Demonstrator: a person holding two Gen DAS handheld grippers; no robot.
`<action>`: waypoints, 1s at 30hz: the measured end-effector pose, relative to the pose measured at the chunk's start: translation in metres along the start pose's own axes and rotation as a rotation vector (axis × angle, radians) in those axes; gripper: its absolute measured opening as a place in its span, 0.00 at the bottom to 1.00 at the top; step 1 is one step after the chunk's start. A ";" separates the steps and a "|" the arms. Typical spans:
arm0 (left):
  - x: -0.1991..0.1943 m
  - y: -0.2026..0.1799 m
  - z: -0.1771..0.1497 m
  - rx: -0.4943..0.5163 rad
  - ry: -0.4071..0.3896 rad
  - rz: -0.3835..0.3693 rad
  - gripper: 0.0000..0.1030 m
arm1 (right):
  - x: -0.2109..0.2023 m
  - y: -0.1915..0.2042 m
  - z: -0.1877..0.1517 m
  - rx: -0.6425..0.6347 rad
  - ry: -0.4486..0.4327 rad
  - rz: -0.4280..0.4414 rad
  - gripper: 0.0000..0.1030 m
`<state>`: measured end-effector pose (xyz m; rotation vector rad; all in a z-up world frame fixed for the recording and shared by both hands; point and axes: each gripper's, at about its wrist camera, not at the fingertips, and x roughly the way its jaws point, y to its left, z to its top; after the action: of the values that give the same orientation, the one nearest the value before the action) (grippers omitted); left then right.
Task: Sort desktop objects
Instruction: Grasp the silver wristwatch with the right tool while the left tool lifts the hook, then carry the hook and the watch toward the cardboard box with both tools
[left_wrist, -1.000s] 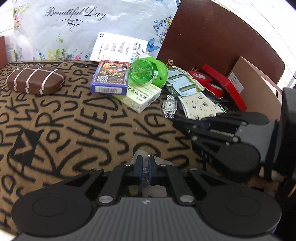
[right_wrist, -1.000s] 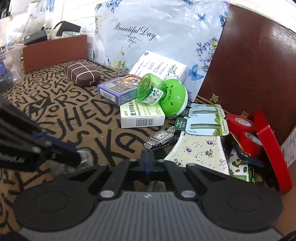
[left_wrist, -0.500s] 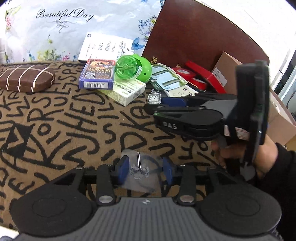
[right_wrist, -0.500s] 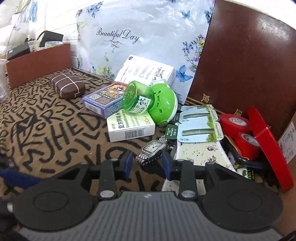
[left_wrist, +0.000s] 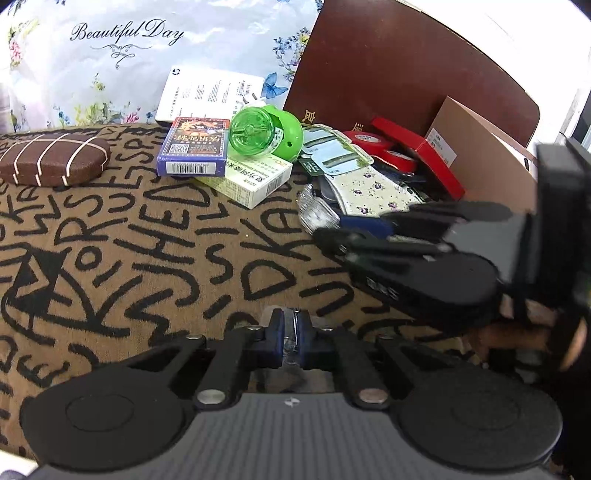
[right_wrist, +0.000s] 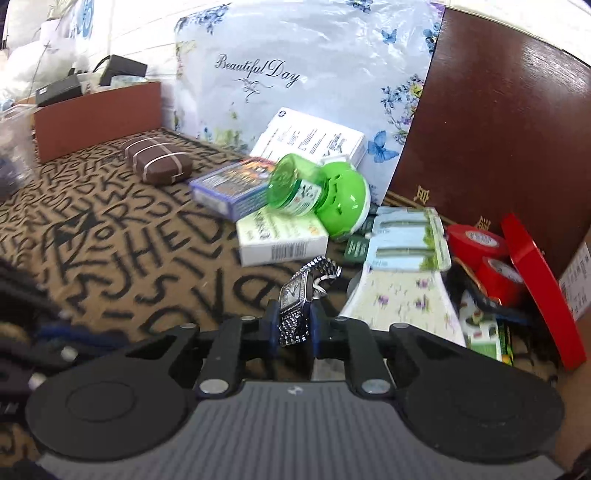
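Right hand-held gripper: blue pads clamped on the strap of a silver wristwatch; rectangular dial tilted up above the pads, far strap end arching toward the white medicine box. Left-wrist view shows the same watch, blurred, at this gripper's tip.

Left hand-held gripper: pads pressed together on a small clear plastic packet with a thin metal item inside; what the item is cannot be told. Gripper sits low over the letter-patterned cloth covering the tabletop.

Remaining items, rear of cloth:
- brown striped case, far left, apart from the rest
- blue card box, lying partly on the white medicine box
- green dome-shaped device with clear green bottle, resting on the medicine box
- white leaflet-printed box, leaning against a floral "Beautiful Day" bag
- two carded packs and a floral pouch
- red tape rolls, beside a red box
- dark brown board, upright behind
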<state>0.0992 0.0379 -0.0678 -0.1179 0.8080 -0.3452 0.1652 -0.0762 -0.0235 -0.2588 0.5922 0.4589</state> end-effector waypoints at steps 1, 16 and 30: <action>-0.001 -0.001 -0.001 -0.004 0.002 -0.001 0.05 | -0.006 0.001 -0.003 0.004 0.003 0.005 0.14; -0.020 -0.032 -0.033 -0.005 0.056 -0.078 0.03 | -0.126 0.016 -0.080 0.080 0.056 0.008 0.14; -0.022 -0.095 -0.061 0.078 0.109 -0.158 0.03 | -0.211 0.010 -0.138 0.161 0.046 -0.089 0.04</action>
<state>0.0164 -0.0420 -0.0721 -0.0910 0.8942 -0.5358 -0.0599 -0.1888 -0.0110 -0.1419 0.6564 0.3179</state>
